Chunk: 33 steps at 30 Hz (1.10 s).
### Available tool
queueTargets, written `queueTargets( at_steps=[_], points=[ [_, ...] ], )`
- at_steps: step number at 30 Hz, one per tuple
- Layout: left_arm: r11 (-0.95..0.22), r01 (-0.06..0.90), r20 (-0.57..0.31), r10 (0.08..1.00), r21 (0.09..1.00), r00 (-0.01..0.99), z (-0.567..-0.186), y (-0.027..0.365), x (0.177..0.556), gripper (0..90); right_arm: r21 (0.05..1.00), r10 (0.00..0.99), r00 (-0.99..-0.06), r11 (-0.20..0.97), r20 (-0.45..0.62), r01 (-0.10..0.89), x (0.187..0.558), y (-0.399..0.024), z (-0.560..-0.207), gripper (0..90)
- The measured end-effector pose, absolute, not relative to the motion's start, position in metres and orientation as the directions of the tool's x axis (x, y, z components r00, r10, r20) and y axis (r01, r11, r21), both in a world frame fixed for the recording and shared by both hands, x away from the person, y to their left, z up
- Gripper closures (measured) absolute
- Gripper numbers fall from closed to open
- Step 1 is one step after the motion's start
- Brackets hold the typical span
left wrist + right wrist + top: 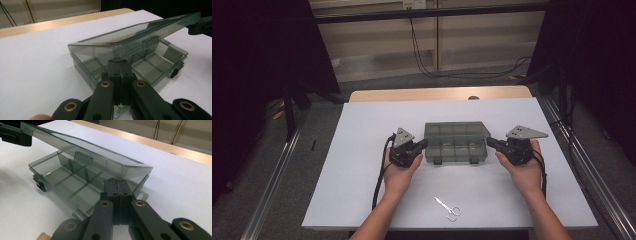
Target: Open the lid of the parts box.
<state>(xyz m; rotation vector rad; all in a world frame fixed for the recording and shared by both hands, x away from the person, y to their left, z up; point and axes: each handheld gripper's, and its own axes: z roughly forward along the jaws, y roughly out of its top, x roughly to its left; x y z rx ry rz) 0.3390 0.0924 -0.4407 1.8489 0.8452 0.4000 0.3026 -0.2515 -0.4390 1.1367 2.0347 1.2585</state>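
Both the left gripper (424,145) and right gripper (490,142), jaws clenched, prop the smoky compartment box's (456,148) lid (130,37) ajar above the white surface (362,150).

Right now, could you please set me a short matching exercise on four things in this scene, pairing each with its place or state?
Things:
1. lid
2. scissors
3. left gripper
4. box base

Places or states:
A. flat on the table, dividers showing
B. jaws shut, at the box's left end
C. raised at the front, tilted
D. lying near the table's front edge

Pairs: 1-C, 2-D, 3-B, 4-A
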Motion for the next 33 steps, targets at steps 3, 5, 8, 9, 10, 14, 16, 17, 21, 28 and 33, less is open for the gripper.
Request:
queueTargets(
  at_steps=[3,5,8,9,10,14,16,17,21,28,33],
  points=[
    [-0.238,0.354,-0.088,0.708,0.904,0.701,-0.436,0.090,0.341,90.0,0.895,0.850,-0.527,0.220,0.020,0.389,0.305,-0.251,-0.435,90.0],
    [-0.235,0.346,-0.083,0.708,0.908,0.701,-0.433,0.089,0.342,90.0,0.899,0.849,-0.528,0.217,0.018,0.379,0.307,-0.251,-0.432,90.0],
    [-0.231,0.332,-0.076,0.709,0.914,0.701,-0.428,0.088,0.344,90.0,0.902,0.850,-0.527,0.214,0.018,0.376,0.310,-0.249,-0.427,90.0],
    [-0.238,0.326,-0.066,0.708,0.915,0.703,-0.427,0.087,0.345,90.0,0.903,0.848,-0.530,0.215,0.016,0.373,0.311,-0.248,-0.426,90.0],
    [-0.235,0.321,-0.065,0.706,0.917,0.705,-0.425,0.087,0.346,90.0,0.903,0.848,-0.530,0.219,0.012,0.371,0.313,-0.246,-0.425,90.0],
    [-0.230,0.306,-0.057,0.707,0.924,0.705,-0.421,0.087,0.348,90.0,0.905,0.847,-0.531,0.226,-0.001,0.360,0.320,-0.243,-0.420,90.0],
    [-0.232,0.293,-0.045,0.709,0.927,0.704,-0.421,0.088,0.348,85.8,0.905,0.851,-0.526,0.221,0.004,0.364,0.324,-0.244,-0.418,90.0],
    [-0.230,0.280,-0.041,0.702,0.932,0.711,-0.422,0.089,0.348,81.7,0.906,0.850,-0.528,0.222,0.002,0.360,0.326,-0.244,-0.417,90.0],
    [-0.210,0.262,-0.035,0.715,0.942,0.698,-0.423,0.093,0.348,48.7,0.902,0.855,-0.519,0.218,0.008,0.373,0.336,-0.245,-0.415,90.0],
    [-0.203,0.344,-0.083,0.746,0.917,0.660,-0.428,0.089,0.365,0.0,0.905,0.857,-0.514,0.203,0.020,0.374,0.345,-0.245,-0.411,90.0],
    [-0.195,0.363,-0.094,0.760,0.911,0.643,-0.426,0.085,0.378,7.1,0.906,0.866,-0.500,0.188,0.030,0.379,0.353,-0.245,-0.407,90.0]
  ],
)
